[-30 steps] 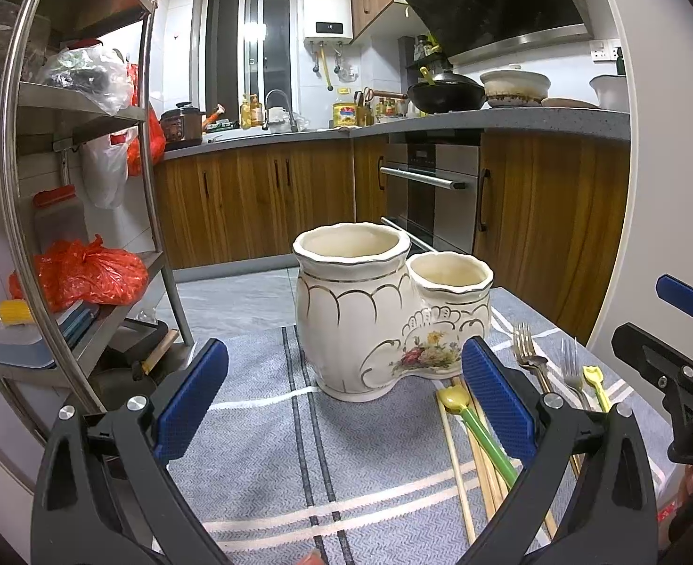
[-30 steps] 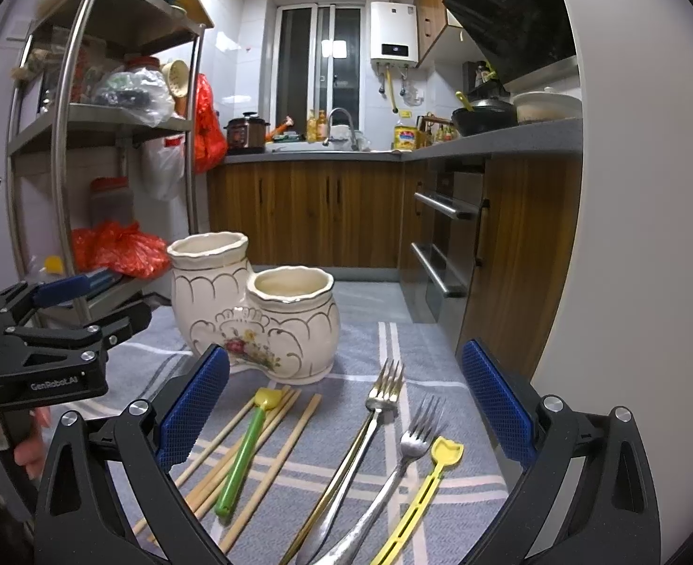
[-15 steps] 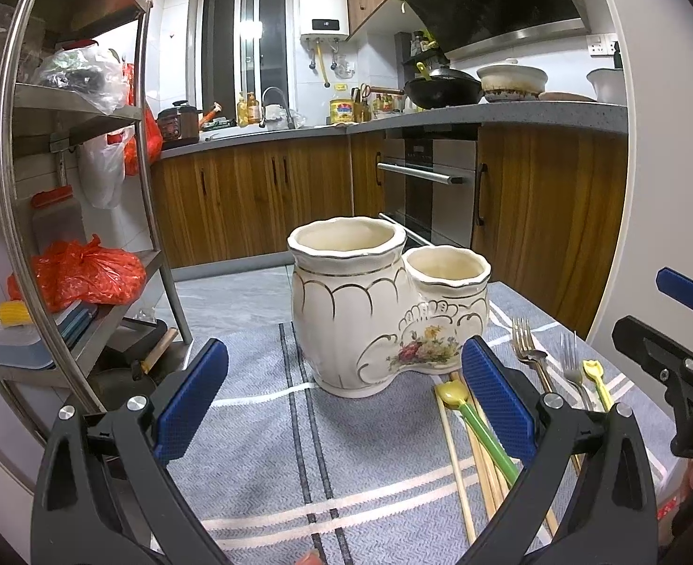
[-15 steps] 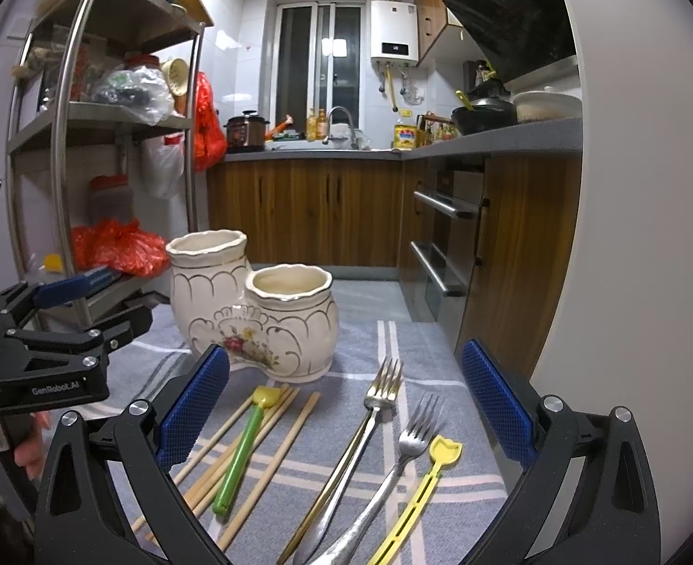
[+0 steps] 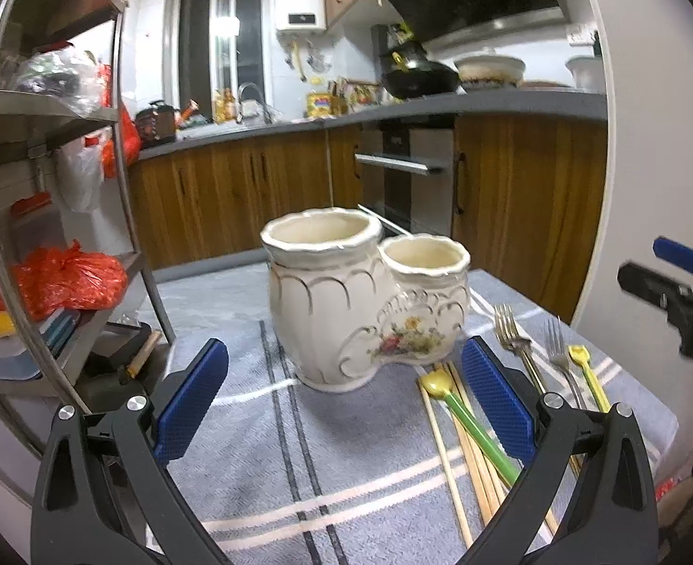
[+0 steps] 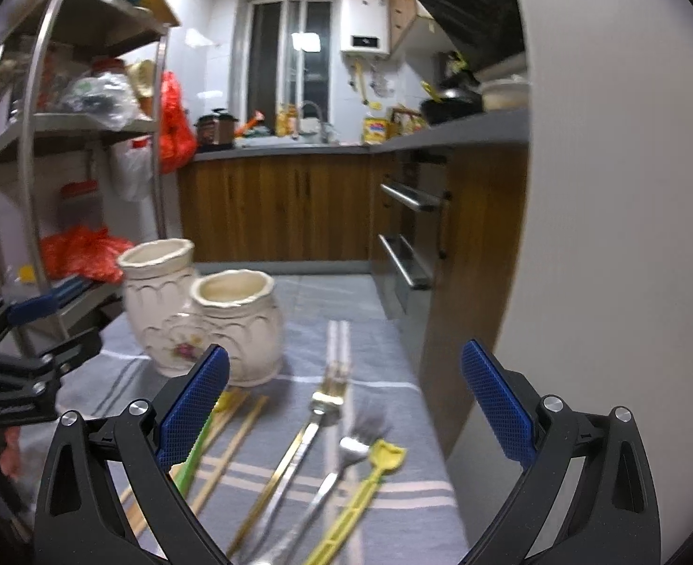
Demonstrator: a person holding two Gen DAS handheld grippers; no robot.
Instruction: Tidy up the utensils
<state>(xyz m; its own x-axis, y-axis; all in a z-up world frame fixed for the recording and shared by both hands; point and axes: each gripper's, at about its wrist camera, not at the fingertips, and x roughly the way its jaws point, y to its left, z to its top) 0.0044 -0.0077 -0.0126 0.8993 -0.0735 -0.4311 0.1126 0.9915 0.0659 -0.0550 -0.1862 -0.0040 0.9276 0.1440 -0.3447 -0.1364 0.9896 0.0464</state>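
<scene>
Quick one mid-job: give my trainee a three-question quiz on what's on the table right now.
1. True or false: the right gripper already holds a utensil.
2. How many metal forks lie on the grey cloth?
3. Which stands taller in the ceramic holder: A) the cup nearer the forks, B) the cup farther from them?

Key:
1. False; both it and the left gripper are open and empty.
2. Two: the gold-handled fork and the silver fork, side by side.
3. B.
</scene>
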